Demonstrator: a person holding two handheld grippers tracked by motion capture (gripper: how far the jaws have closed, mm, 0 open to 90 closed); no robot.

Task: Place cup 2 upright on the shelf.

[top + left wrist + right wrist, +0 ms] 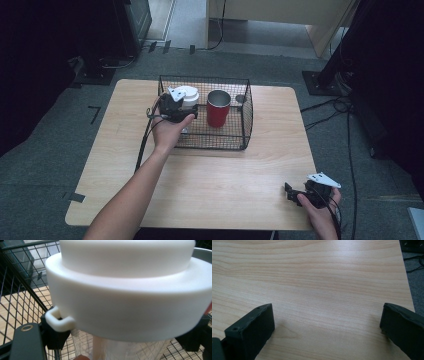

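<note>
The black wire basket (247, 112) is holding a red metal cup (218, 108); the left gripper (176, 106) is clamping the white-lidded clear cup (125, 290); the right gripper (300, 194) is hovering wide open over the wooden desk (317, 285).

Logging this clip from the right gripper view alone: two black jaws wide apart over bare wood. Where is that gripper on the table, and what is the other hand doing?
Observer: The right gripper sits near the table's front right corner, open, holding nothing.
Operator: And the left one?
Observer: The left gripper is at a black wire basket farther back, its jaws around a white-lidded container.
Operator: Is it closed on it?
Observer: In the left gripper view the jaws sit on either side, just under the lid; firm contact isn't clear.
Operator: Anything else in the basket?
Observer: A red cup stands upright beside the container.
</note>
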